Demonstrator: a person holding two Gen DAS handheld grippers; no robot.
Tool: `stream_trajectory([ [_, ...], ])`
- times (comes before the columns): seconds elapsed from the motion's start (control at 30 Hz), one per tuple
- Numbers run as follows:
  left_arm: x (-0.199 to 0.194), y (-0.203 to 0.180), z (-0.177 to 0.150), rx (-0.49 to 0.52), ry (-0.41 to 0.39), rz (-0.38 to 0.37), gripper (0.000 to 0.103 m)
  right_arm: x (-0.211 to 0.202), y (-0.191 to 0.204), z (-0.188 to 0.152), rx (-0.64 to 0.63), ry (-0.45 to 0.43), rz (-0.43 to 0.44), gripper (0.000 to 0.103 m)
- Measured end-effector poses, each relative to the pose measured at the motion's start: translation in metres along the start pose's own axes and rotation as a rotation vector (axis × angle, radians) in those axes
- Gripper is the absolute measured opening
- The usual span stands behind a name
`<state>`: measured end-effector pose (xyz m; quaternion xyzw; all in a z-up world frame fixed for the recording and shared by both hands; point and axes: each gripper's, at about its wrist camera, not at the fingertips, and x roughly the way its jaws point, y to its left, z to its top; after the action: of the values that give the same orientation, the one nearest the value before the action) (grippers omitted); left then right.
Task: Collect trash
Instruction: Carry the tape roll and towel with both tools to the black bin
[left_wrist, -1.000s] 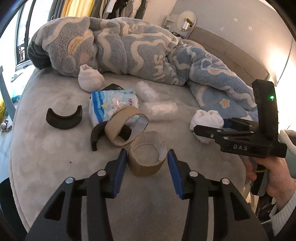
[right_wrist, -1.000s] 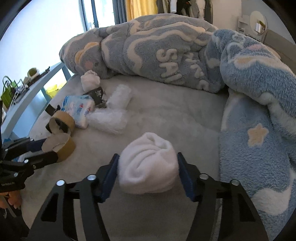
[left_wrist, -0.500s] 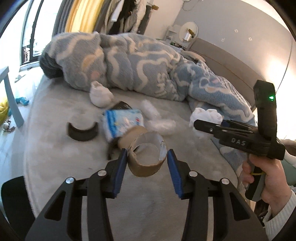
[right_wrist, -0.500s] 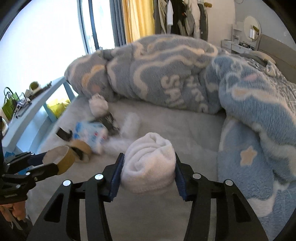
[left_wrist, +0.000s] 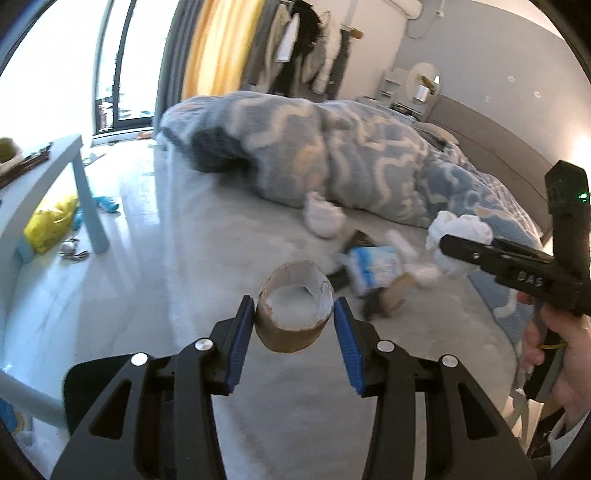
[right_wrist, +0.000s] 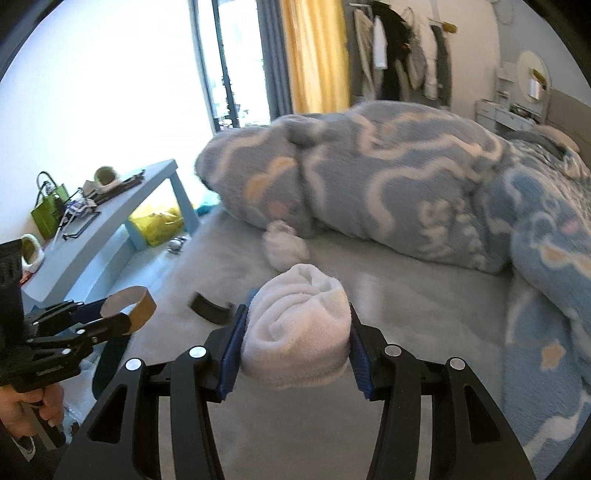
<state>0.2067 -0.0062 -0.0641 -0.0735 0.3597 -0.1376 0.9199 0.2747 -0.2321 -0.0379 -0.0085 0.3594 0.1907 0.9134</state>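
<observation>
Both hand-held grippers carried trash above the bed (right_wrist: 406, 295)

The left hand-held gripper (left_wrist: 294, 325) pinched a cardboard tape core (left_wrist: 293, 314); the right hand-held gripper (right_wrist: 295, 343), its jaws just closed tighter, squeezed a rolled white cloth (right_wrist: 297, 328); a blue packet (left_wrist: 373, 269) lay on the bed beside the blanket (right_wrist: 388, 184).

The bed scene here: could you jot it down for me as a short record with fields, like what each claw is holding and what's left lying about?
place: grey bed with a bunched blue patterned blanket
left gripper: shut on a cardboard tape roll core, lifted off the bed
right gripper: shut on a rolled white cloth, jaws just closed further
left on bed: second white cloth bundle, blue-and-white packet, black curved piece
beside bed: light blue table, yellow bag
</observation>
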Motion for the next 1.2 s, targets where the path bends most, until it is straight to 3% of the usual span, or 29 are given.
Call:
stream_trajectory([
  [0.3,-0.020,0.067,-0.008,-0.018,0.026,0.093,0.047,0.028,0.073,0.024,-0.051,-0.002,0.093,0.051],
  [0.57,-0.023,0.126,-0.029,-0.061,0.118,0.159,0.047,0.050,0.144,0.033,-0.114,0.022,0.186,0.051],
  [0.77,-0.023,0.162,-0.046,-0.124,0.184,0.186,0.047,0.072,0.189,0.031,-0.143,0.073,0.238,0.051],
  [1.0,-0.012,0.194,-0.071,-0.195,0.314,0.201,0.047,0.097,0.222,0.024,-0.137,0.144,0.303,0.051],
  [1.2,-0.008,0.212,-0.090,-0.230,0.403,0.163,0.048,0.120,0.252,0.012,-0.156,0.226,0.319,0.051],
])
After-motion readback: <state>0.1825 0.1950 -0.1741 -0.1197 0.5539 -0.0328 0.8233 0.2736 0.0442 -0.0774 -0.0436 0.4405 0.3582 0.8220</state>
